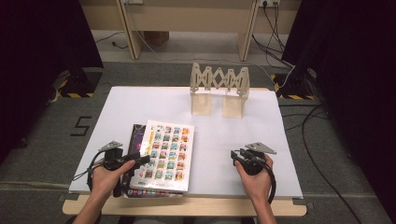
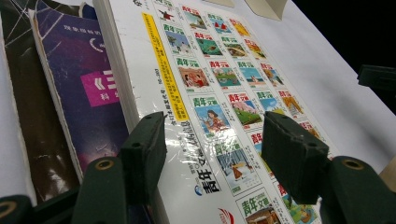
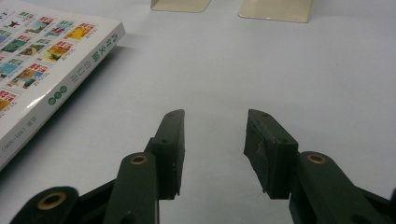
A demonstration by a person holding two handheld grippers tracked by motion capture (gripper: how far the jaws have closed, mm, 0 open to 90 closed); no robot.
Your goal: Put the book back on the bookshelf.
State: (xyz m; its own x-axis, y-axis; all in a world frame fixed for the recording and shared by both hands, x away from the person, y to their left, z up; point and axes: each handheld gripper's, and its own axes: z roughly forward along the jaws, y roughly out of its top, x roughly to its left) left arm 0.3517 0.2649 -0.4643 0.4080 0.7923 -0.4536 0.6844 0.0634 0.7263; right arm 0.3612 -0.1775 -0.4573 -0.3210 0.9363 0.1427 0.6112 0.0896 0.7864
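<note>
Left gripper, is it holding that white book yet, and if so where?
No. The left gripper stands open over the near end of the white book, which tops a stack of books; its pads do not press on it. Nothing is held.

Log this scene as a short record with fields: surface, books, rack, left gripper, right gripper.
surface: white table top
books: white-covered book with rows of small cover pictures lies on top of a purple book, near the left front corner
rack: beige folding book rack stands at the far edge, nothing in it
left gripper: left gripper open, jaws over the near edge of the white-covered book, not pressing it
right gripper: right gripper open, nothing between the jaws, over bare table to the right of the books
</note>
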